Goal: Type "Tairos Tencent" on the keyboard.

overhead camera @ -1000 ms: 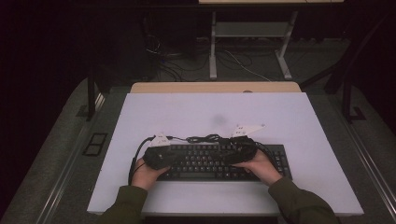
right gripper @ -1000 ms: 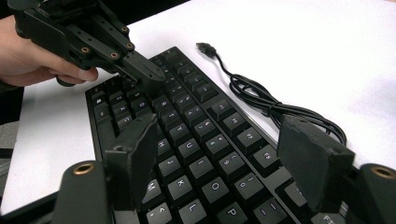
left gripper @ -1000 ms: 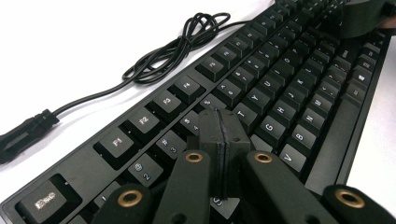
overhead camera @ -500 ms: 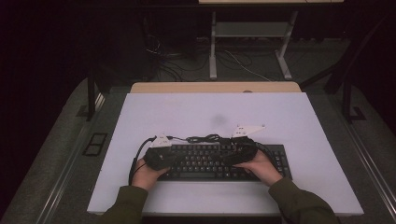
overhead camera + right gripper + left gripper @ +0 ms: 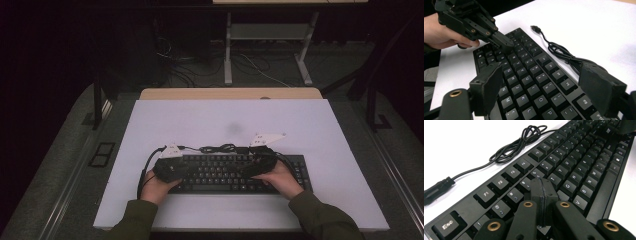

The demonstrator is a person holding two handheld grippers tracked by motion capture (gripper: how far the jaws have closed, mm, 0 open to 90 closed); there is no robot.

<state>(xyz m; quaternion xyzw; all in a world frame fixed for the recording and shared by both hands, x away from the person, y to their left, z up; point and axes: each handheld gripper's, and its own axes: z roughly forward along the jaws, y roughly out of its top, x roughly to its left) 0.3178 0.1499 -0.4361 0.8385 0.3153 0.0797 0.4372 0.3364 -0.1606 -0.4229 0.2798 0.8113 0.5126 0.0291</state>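
A black keyboard [image 5: 227,175] lies near the table's front edge, its keys close up in the left gripper view [image 5: 574,160] and the right gripper view [image 5: 529,75]. My left gripper [image 5: 541,183] is shut with nothing between its jaws, and its tips sit just above the keys near the number row. It also shows from the front in the right gripper view [image 5: 504,43] and over the keyboard's left part in the high view [image 5: 187,168]. My right gripper [image 5: 544,85] stands wide open above the keyboard's right half [image 5: 250,166], holding nothing.
The keyboard's black cable [image 5: 516,142] lies coiled on the white table [image 5: 225,120] just behind the keyboard [image 5: 564,53], and its USB plug [image 5: 535,28] lies loose. A wooden strip [image 5: 230,93] borders the table's far edge. Desk legs and cables stand beyond on the floor.
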